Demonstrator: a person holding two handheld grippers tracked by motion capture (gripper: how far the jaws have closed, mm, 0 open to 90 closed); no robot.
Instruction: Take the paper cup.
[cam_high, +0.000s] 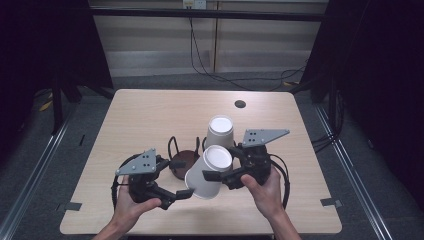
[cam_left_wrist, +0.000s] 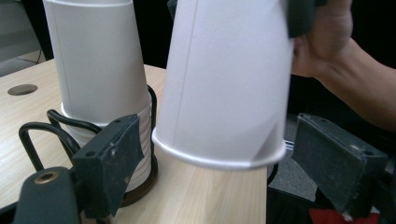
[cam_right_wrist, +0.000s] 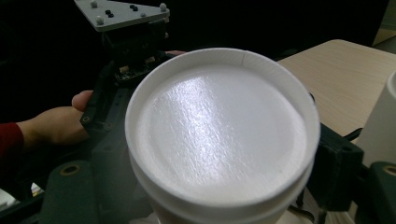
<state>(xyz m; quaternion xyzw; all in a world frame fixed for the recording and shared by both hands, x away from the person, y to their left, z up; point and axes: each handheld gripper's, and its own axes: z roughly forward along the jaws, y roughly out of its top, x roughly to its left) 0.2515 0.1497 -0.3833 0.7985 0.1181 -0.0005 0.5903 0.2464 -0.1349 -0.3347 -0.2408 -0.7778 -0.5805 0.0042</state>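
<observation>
My right gripper (cam_high: 220, 169) is shut on a white paper cup (cam_high: 209, 172), held upside down and tilted just above the table. The cup's flat bottom (cam_right_wrist: 219, 135) faces the right gripper view, with my right gripper (cam_right_wrist: 219, 179) clamping its sides. My left gripper (cam_high: 180, 178) stands open at the cup's rim (cam_left_wrist: 219, 158). The rim sits between the pads of my left gripper (cam_left_wrist: 217, 163), with a small gap on each side. A second upside-down white cup (cam_high: 220, 131) stands behind in a black wire holder (cam_left_wrist: 37, 135).
A dark brown round base (cam_high: 182, 162) with black wire loops sits between my grippers on the wooden table (cam_high: 150, 115). A small round hole (cam_high: 240, 104) lies near the table's far edge. Black cables run across the floor beyond the table.
</observation>
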